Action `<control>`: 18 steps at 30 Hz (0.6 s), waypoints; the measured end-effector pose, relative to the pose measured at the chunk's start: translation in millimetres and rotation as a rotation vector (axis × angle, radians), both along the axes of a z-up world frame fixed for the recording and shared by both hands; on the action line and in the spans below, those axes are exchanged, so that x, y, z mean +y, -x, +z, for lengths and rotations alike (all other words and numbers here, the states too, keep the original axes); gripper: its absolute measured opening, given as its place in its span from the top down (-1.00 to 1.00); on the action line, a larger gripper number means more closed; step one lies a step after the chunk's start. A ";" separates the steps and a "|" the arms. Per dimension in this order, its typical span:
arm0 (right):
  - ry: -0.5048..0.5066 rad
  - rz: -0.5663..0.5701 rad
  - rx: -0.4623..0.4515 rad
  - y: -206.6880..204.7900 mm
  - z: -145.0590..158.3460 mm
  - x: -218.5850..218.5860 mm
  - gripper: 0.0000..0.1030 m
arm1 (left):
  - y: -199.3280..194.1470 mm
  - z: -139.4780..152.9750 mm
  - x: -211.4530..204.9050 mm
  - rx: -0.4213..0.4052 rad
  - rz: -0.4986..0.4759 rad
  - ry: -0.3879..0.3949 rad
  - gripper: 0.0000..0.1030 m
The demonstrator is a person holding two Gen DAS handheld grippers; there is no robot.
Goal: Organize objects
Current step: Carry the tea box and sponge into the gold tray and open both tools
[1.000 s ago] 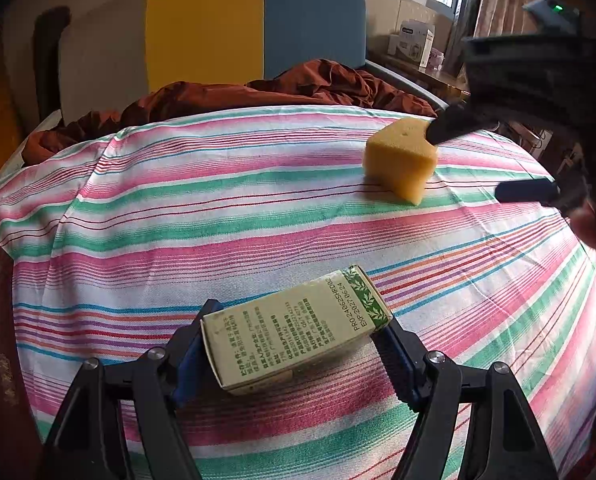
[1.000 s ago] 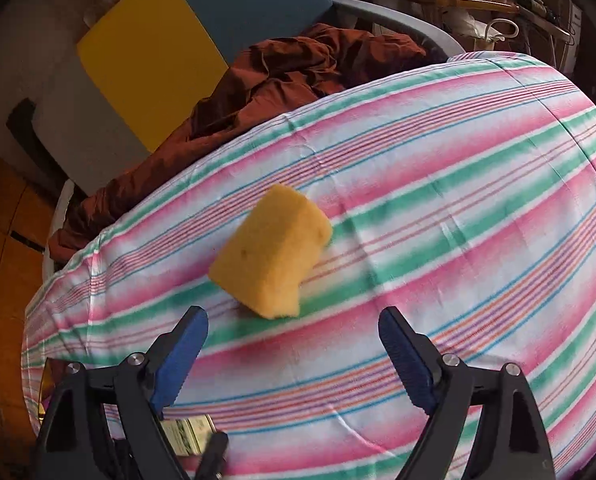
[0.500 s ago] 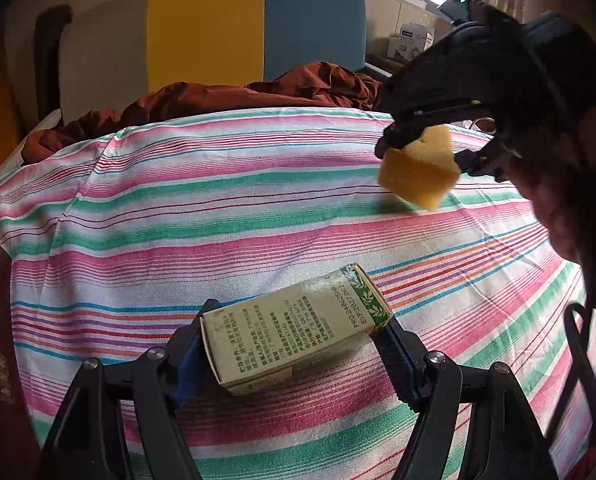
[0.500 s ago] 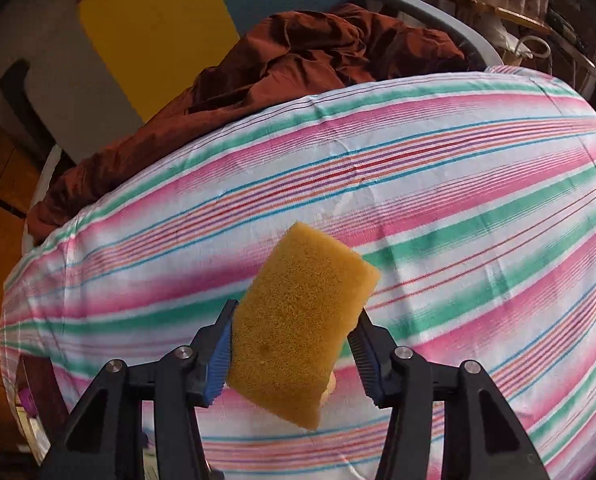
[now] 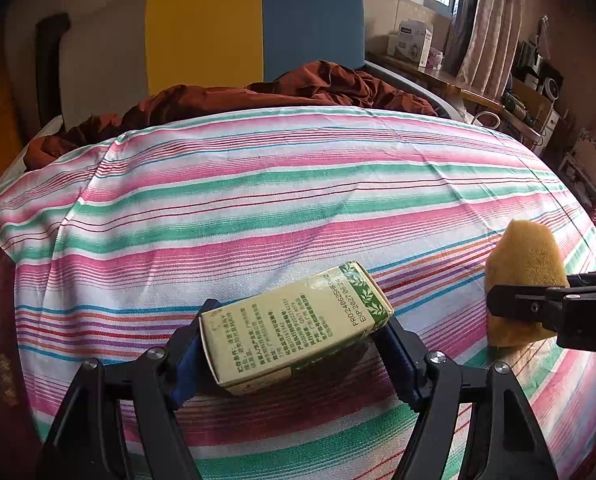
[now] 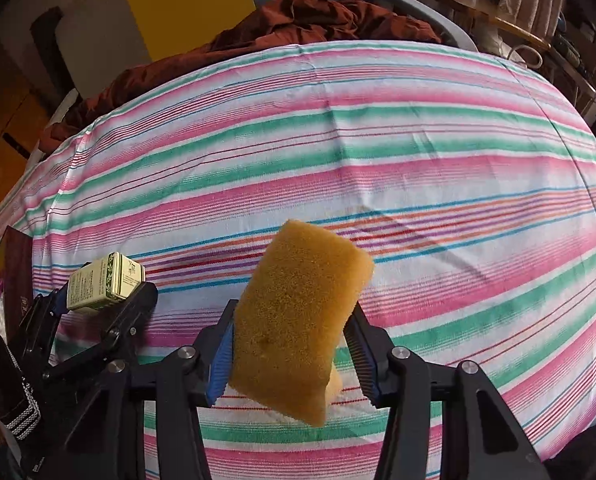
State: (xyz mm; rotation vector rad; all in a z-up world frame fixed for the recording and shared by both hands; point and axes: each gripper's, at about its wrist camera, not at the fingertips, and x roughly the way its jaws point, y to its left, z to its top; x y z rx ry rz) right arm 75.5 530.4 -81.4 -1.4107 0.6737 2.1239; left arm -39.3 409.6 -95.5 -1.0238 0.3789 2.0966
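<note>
Yellow and squishy, the sponge (image 6: 298, 328) is sitting between the blue pads of your right gripper (image 6: 292, 354). Its jaws are closing on the sponge, and the pads are pressing on both of its sides, so you are holding it up above the striped sheet (image 6: 417, 160). The sponge is tilting a little, with its top leaning to the right.

Your left gripper (image 5: 294, 344) is squeezing a small pale green box (image 5: 294, 340) by its two ends. The box is lying on its side, near you, just over the sheet.

From the left wrist camera, the sponge is showing at the far right edge, beside the box but not touching it. A brown blanket (image 5: 298, 88) is lying at the far end of the sheet.
</note>
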 end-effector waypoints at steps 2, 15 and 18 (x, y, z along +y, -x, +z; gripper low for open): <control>-0.018 0.023 -0.014 3.7 -1.6 -0.4 0.04 | -0.1 -0.4 0.0 0.004 0.000 0.003 -0.47; -0.029 0.047 -0.011 -3.7 -0.2 4.8 0.05 | -2.9 1.9 -1.1 0.013 -0.008 0.019 -0.45; -0.035 0.050 -0.012 -4.5 3.1 1.9 0.05 | -5.7 3.3 -3.7 0.019 -0.010 0.034 -0.45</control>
